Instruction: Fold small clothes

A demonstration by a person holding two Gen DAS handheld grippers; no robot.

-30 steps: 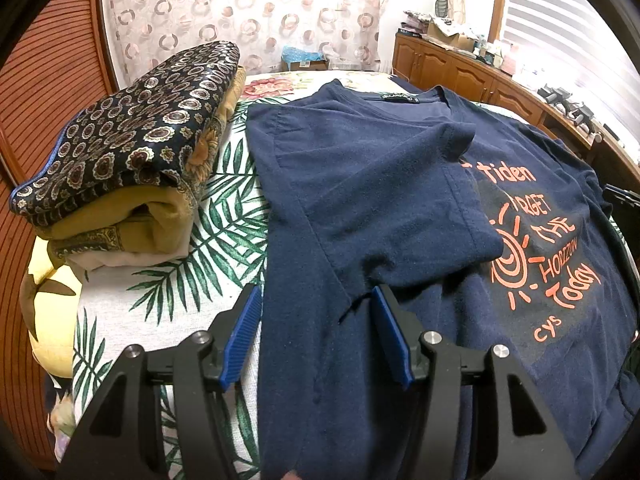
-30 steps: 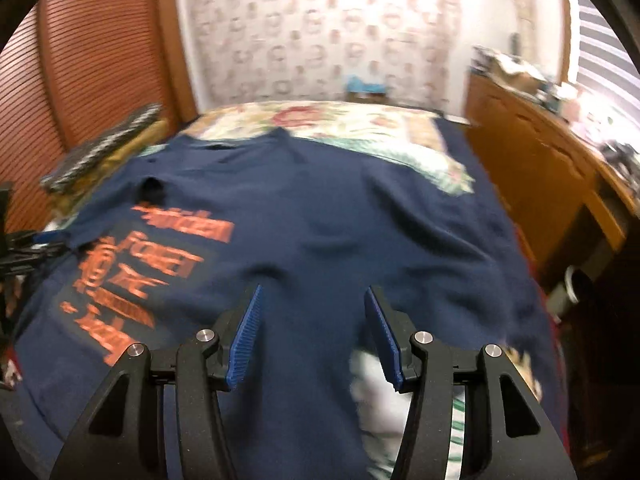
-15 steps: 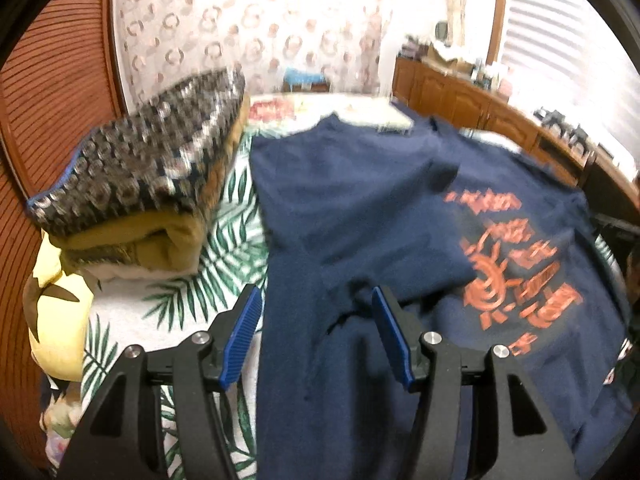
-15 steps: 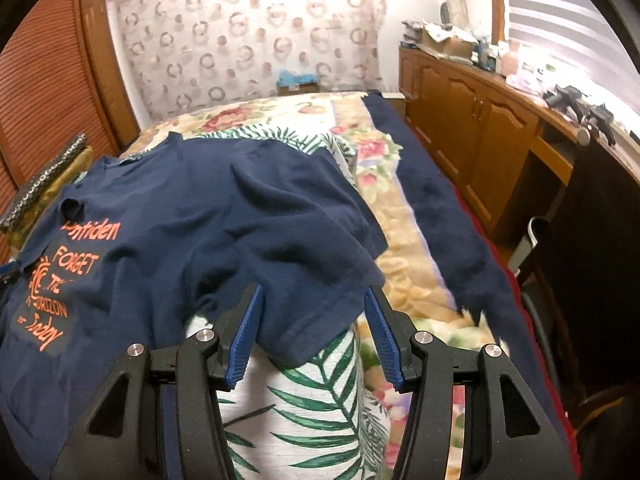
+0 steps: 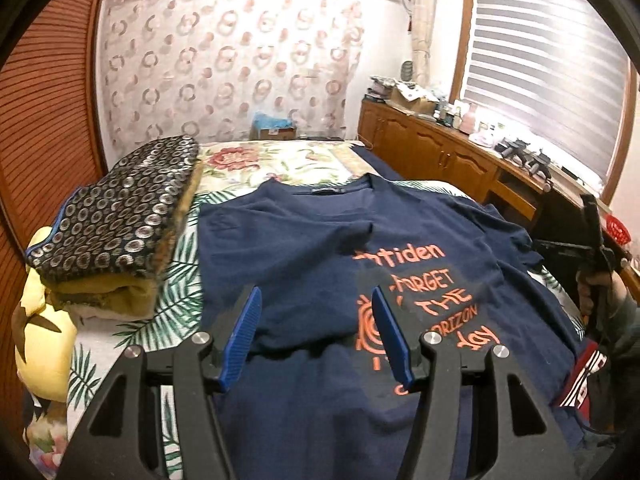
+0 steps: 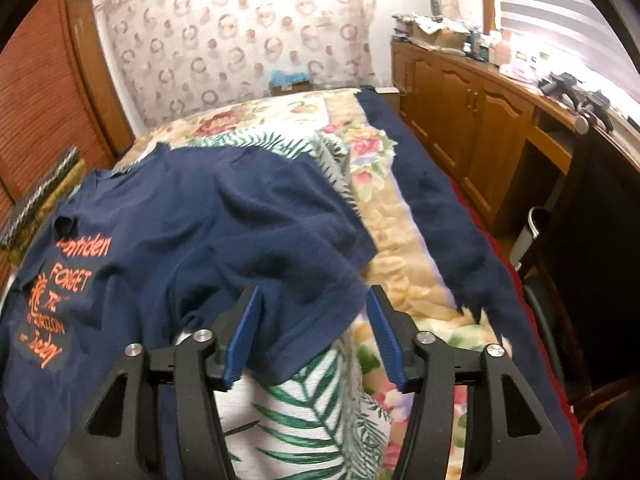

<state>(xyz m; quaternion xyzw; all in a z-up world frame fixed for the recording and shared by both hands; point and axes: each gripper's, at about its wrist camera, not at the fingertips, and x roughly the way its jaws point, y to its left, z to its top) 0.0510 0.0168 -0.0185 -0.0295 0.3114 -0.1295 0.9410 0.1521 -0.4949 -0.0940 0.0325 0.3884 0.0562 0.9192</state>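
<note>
Your left gripper (image 5: 314, 334) hangs with jaws apart and empty above the navy T-shirt (image 5: 320, 248), while your right gripper (image 6: 308, 334) has just been opening, the shirt's sleeve hem (image 6: 316, 320) lying loose between its pads. The shirt lies flat on the leaf-print bedspread (image 5: 176, 280), orange lettering up, one sleeve folded inward. Folded clothes (image 5: 116, 220) are stacked at ten o'clock, wooden cabinets (image 5: 436, 152) at two.

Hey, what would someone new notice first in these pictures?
A navy T-shirt with orange lettering lies spread on the leaf-print bedspread, one sleeve folded in over its chest. Left of it sits a stack of folded clothes, topped by a dark ring-patterned piece.
</note>
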